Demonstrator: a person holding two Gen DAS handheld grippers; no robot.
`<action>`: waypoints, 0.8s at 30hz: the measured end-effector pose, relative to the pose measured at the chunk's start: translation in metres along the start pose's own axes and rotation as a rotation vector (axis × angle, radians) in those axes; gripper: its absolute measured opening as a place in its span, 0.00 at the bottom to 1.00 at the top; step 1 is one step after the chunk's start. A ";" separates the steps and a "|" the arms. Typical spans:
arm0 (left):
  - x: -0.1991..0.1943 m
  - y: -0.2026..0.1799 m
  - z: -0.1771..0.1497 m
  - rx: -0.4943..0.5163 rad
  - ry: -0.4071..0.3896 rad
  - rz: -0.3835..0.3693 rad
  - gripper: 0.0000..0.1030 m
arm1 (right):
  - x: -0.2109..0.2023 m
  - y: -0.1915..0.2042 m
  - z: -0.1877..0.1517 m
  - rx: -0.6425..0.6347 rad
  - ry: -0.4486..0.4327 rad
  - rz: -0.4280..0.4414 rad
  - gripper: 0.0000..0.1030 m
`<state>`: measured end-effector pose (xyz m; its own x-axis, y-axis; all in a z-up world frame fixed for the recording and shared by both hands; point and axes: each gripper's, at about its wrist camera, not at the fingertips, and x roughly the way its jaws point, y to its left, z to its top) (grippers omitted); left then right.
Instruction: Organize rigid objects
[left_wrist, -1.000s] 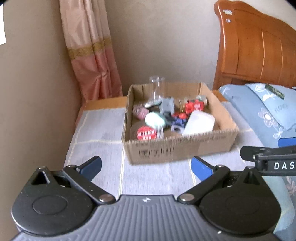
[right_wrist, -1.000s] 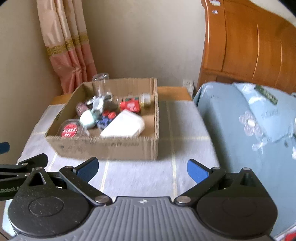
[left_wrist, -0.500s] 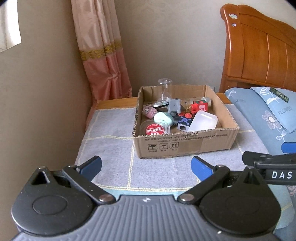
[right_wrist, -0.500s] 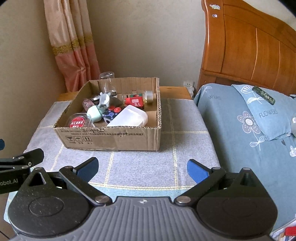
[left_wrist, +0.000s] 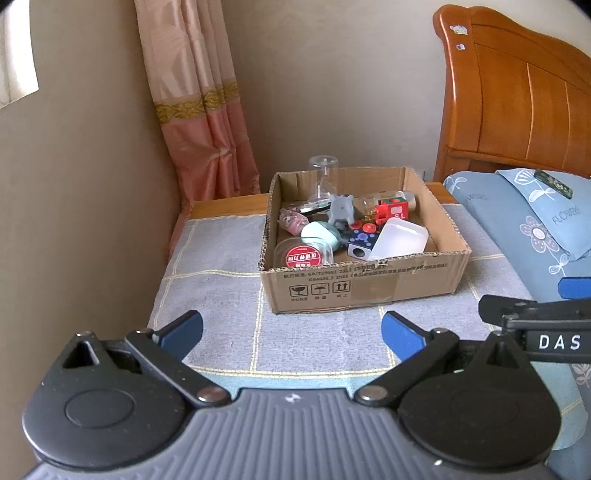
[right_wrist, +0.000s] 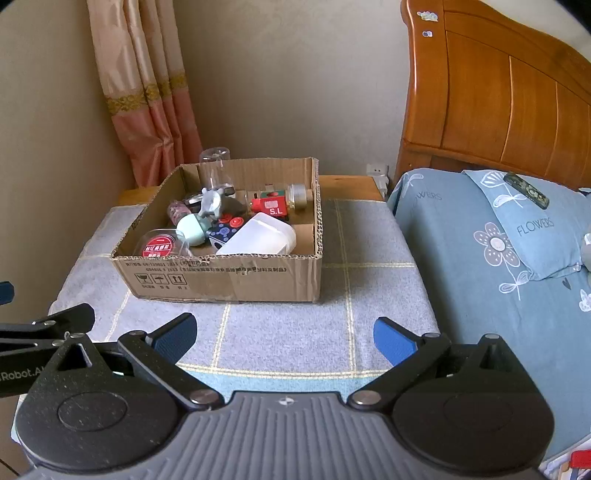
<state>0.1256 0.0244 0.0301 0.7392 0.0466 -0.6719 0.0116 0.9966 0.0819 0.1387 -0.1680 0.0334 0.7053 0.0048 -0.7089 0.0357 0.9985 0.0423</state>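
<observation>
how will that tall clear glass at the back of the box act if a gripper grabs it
The clear glass stands upright and narrow above the cardboard box rim, so it probably tips easily. Its smooth transparent wall likely feels slippery and may be fragile.

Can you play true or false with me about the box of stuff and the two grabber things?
1. The cardboard box sits on a grey cloth. True.
2. The left gripper is squeezing a toy. False: it is open and holds nothing.
3. The white tub lies inside the box. True.
4. The right gripper is reaching into the box. False: it is open, in front of the box.
5. The red block lies on the bed. False: it is in the box.
</observation>
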 end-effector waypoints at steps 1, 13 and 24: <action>0.000 0.000 0.000 0.000 -0.001 0.000 0.99 | 0.000 0.000 0.000 0.000 0.000 0.001 1.00; -0.002 0.000 0.001 -0.002 -0.008 0.000 0.99 | -0.003 0.000 0.002 0.003 -0.009 0.003 1.00; -0.003 0.000 0.002 -0.003 -0.012 0.003 0.99 | -0.005 0.000 0.003 0.004 -0.014 0.005 1.00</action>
<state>0.1248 0.0239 0.0332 0.7471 0.0490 -0.6629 0.0072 0.9966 0.0817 0.1374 -0.1677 0.0385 0.7151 0.0090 -0.6990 0.0347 0.9982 0.0483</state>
